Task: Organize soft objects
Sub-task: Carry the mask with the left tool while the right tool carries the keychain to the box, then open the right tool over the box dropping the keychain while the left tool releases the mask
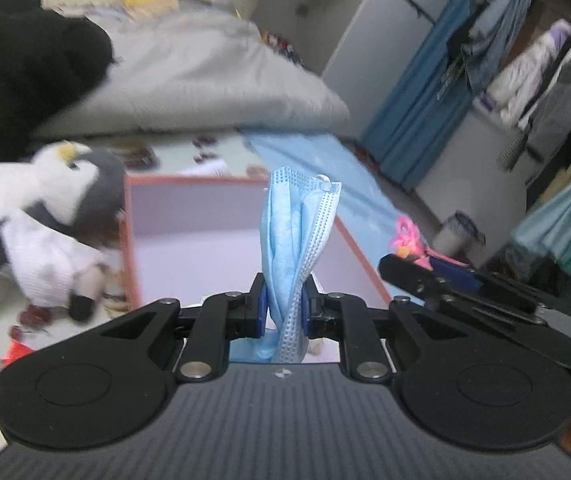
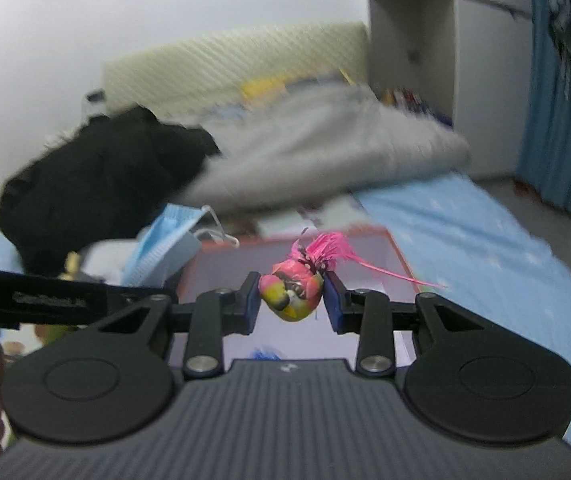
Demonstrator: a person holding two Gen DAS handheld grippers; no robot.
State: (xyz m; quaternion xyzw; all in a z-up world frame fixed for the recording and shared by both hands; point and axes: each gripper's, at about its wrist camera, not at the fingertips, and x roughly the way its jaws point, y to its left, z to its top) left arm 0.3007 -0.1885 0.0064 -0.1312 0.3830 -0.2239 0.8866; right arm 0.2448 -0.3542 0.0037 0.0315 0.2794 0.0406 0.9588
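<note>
My left gripper (image 1: 284,312) is shut on a folded blue face mask (image 1: 297,236) and holds it upright above a red-rimmed box (image 1: 127,216) with a pale lilac inside. My right gripper (image 2: 291,300) is shut on a small pink and yellow toy bird (image 2: 291,294) with pink feathers, over the same box (image 2: 399,252). The right gripper (image 1: 425,270) shows at the right of the left wrist view. The mask (image 2: 165,240) shows at the left of the right wrist view. A plush penguin (image 1: 49,216) in a white shirt lies left of the box.
A grey duvet (image 1: 205,80) and a black garment (image 1: 17,68) lie behind the box on the bed. A blue sheet (image 2: 485,240) covers the bed's right side. A wardrobe with hanging clothes (image 1: 525,60) stands at the right. Small items litter the bed beside the penguin.
</note>
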